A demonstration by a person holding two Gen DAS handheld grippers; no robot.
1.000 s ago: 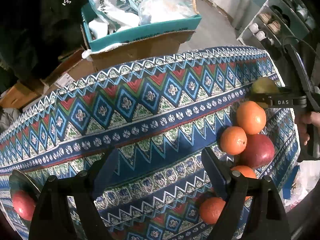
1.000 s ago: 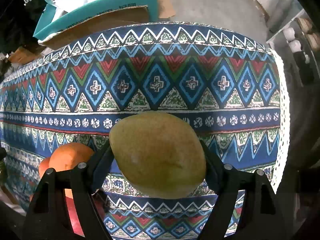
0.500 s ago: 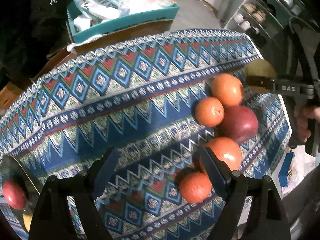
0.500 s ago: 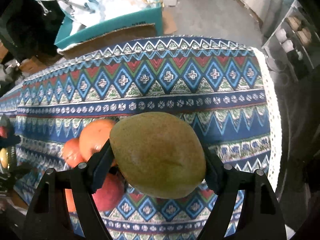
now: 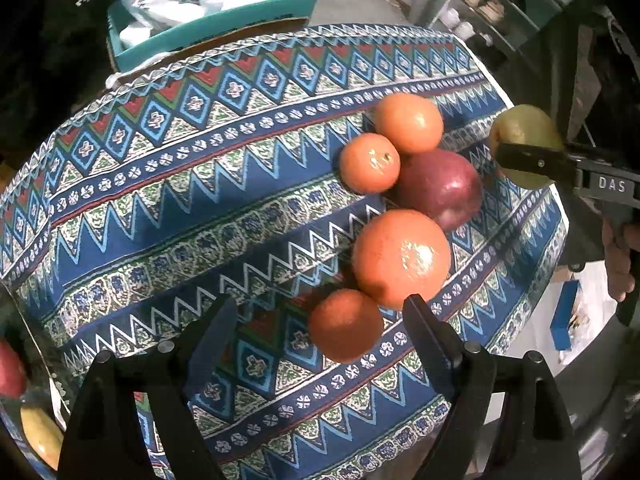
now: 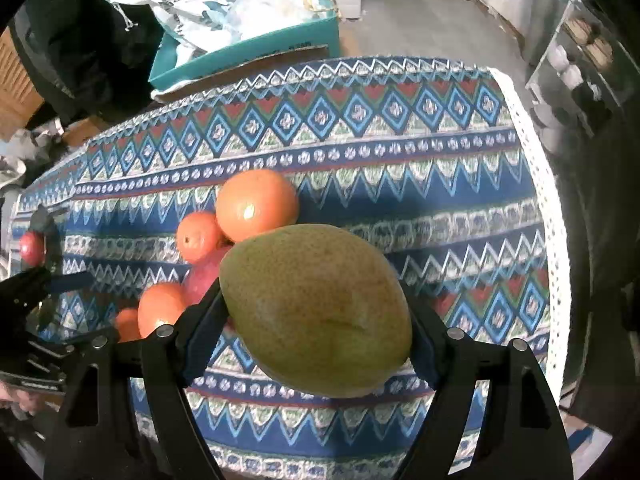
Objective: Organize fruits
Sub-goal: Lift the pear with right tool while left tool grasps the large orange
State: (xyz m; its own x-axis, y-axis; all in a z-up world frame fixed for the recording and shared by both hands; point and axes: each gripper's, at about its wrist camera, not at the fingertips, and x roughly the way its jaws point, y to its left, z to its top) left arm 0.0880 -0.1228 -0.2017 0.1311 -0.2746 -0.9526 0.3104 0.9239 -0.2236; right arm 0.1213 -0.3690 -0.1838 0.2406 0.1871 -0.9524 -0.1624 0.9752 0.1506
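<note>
Right hand-held gripper: the right hand-held gripper point(image 6: 316, 320) was clenched on a green-yellow mango point(image 6: 316, 312), both pads pressed to its sides.
Mango position: raised above the table point(image 6: 460, 184), hanging over the near right edge of the fruit cluster; its long axis ran across the jaws, roughly side to side in the right wrist view.
Left hand-held gripper: the left hand-held gripper point(image 5: 320, 328) was released and empty, jaws spread wide, pointing steeply down.
Key relation: a small orange point(image 5: 346, 326) lay between and just ahead of the left fingertips, nearer the right one; the left hand looked the nearer for it.
Cluster: a large orange point(image 5: 402, 258), a dark red apple point(image 5: 440, 188) and two more oranges beyond, touching one another.
Textures: mango skin matte and speckled; oranges glossy and round, likely to roll; tablecloth point(image 5: 200, 200) woven, patterned, soft.
</note>
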